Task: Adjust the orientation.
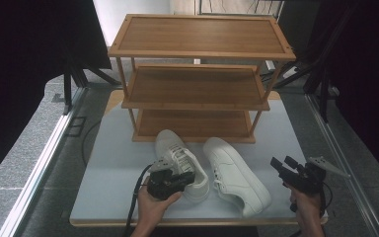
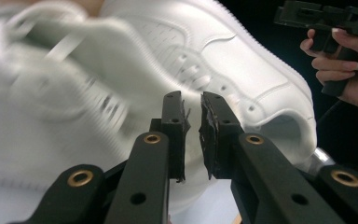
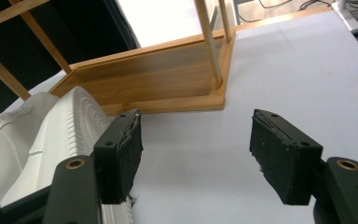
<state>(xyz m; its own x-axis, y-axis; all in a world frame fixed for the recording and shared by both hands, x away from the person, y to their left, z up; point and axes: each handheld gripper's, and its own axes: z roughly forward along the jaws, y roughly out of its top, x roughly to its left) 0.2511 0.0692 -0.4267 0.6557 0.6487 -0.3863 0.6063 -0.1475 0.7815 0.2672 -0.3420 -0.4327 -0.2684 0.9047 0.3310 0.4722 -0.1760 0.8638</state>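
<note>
- Left claw (image 1: 190,176): it sits at the heel opening of the left shoe (image 1: 180,159), and in the left gripper view its pads (image 2: 175,123) stand a narrow gap apart with nothing between them. It is not clamped on the shoe. The position suggests a grasp at the collar, the part thin enough for a narrow bite.
- Right claw (image 1: 282,164): it is held above the worktop (image 1: 108,168) just right of the right shoe (image 1: 237,175), jaws spread wide and empty. This looks like a waiting pose, ready to take the second shoe.
- Both white shoes lie side by side on the worktop, toes toward the wooden rack (image 1: 197,79). They are just in front of its bottom shelf (image 1: 192,123), not on it.
- All three shelves are bare, and the lowest one is the closest place to set the pair down.
- The right shoe's sole edge (image 3: 74,126) lies just beside the right claw's near pad (image 3: 121,154); contact cannot be judged.
</note>
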